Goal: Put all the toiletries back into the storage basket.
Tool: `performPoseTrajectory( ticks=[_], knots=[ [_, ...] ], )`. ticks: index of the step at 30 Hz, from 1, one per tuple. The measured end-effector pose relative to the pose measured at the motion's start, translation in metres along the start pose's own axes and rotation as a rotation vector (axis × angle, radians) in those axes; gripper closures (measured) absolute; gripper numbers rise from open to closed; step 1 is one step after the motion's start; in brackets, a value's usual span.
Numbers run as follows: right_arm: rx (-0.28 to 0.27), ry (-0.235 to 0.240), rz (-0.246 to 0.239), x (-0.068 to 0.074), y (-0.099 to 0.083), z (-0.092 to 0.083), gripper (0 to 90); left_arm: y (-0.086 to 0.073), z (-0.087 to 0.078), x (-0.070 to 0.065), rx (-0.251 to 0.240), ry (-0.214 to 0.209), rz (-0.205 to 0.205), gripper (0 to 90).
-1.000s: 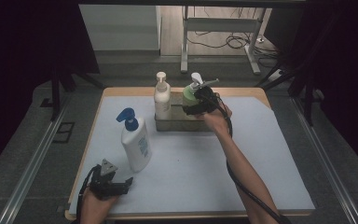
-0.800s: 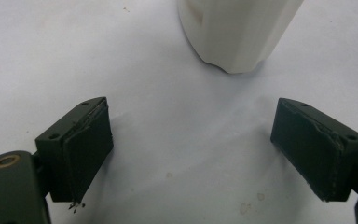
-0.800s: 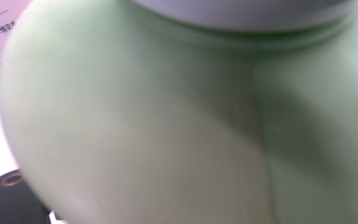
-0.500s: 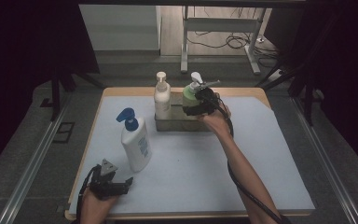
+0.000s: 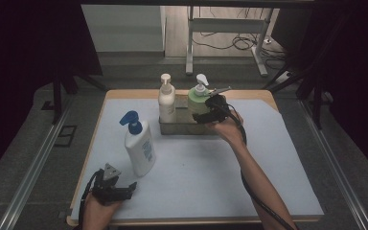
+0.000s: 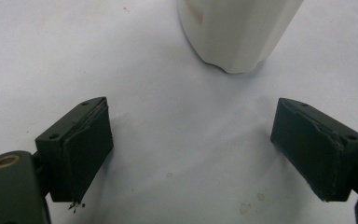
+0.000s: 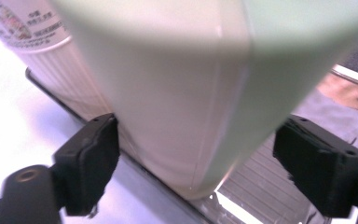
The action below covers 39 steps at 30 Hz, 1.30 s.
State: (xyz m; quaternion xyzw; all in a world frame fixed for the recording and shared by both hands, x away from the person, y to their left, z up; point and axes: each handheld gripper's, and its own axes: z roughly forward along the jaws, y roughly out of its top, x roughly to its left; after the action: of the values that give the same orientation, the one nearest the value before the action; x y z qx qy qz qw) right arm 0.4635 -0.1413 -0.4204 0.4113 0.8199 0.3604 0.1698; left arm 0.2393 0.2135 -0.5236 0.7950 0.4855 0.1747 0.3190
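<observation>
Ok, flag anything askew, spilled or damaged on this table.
Nothing spilled or toppled: all three bottles stand upright. Only oddity: the left gripper's left pad has a frayed lower edge with loose black crumbs.

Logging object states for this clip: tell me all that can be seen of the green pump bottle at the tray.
The green pump bottle is pale green, plastic by its look, with a white pump head on top. It stands upright in the metal tray at the table's far side, right of the cream pump bottle. The right gripper has its fingers around its lower body; the left one touches it, the right one stands apart, after the jaws have just been closing.
</observation>
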Motion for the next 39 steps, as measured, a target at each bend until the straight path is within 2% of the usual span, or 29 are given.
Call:
performPoseTrajectory(
  ticks=[2,8,11,14,16,21,28,33,39],
  knots=[
    [-0.004,0.000,-0.005,0.000,-0.003,-0.004,22.1,0.000,0.000,0.000,0.000,0.000,0.000,12.2],
    [-0.009,0.018,-0.017,-0.005,-0.013,-0.017,42.5,0.000,0.000,0.000,-0.001,0.000,-0.001,12.2],
    [-0.013,0.003,-0.028,-0.007,-0.016,-0.023,49.8,0.000,0.000,0.000,-0.001,0.001,-0.001,12.2],
    [0.008,-0.025,-0.032,-0.009,-0.019,-0.027,56.3,0.000,0.000,0.000,-0.001,0.001,-0.001,12.2],
    [0.000,-0.025,-0.034,-0.011,-0.022,-0.028,65.3,0.000,0.000,0.000,-0.001,0.001,-0.002,12.2],
    [-0.002,-0.052,-0.028,-0.015,-0.023,-0.027,80.5,0.000,0.000,0.000,-0.002,0.001,-0.002,12.2],
    [-0.005,-0.068,0.020,-0.024,-0.020,-0.018,88.3,0.000,0.000,0.000,-0.001,0.002,0.000,12.2],
    [-0.011,-0.074,0.075,-0.032,-0.019,-0.007,88.9,0.000,0.000,0.000,-0.001,0.001,0.000,12.2],
    [-0.021,-0.079,0.110,-0.037,-0.018,0.003,89.0,0.000,0.000,0.000,-0.002,0.000,-0.001,12.2]
  ],
)
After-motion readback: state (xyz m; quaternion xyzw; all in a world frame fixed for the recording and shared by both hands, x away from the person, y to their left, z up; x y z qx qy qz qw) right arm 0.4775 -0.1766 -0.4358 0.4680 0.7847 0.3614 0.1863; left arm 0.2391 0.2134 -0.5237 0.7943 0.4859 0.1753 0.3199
